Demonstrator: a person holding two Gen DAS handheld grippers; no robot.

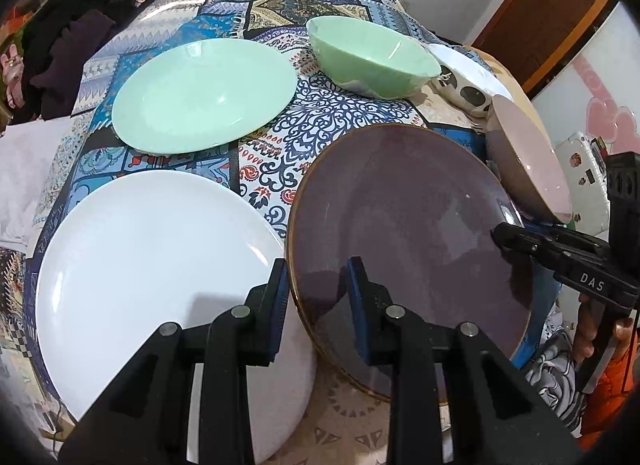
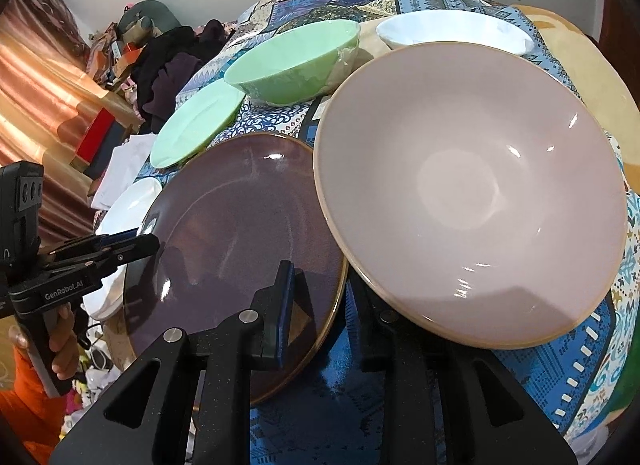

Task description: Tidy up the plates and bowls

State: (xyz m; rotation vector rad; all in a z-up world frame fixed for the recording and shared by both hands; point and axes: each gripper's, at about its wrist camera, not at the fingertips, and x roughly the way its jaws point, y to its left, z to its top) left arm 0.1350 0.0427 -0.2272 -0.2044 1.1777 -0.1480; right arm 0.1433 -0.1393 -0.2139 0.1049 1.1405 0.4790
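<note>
A dark purple plate [image 1: 408, 225] [image 2: 240, 217] with a brown rim is held between both grippers above the patterned tablecloth [image 1: 340, 121]. My left gripper [image 1: 318, 293] [image 2: 154, 243] is shut on its left rim, one finger over the plate and one outside it. My right gripper [image 2: 320, 297] [image 1: 498, 233] is shut on the opposite rim; its right finger is hidden under a large pink bowl [image 2: 472, 193] [image 1: 532, 161]. That bowl overlaps the plate's right edge in the right wrist view; whether they touch I cannot tell.
A white plate [image 1: 160, 265] [image 2: 132, 201] lies left of the purple one, with a green plate [image 1: 204, 97] [image 2: 196, 125] beyond. A green bowl [image 1: 372, 57] [image 2: 292, 61] and a spotted white bowl [image 1: 464, 73] [image 2: 452, 33] stand behind. Dark clothes [image 1: 72, 57] are piled at the far left.
</note>
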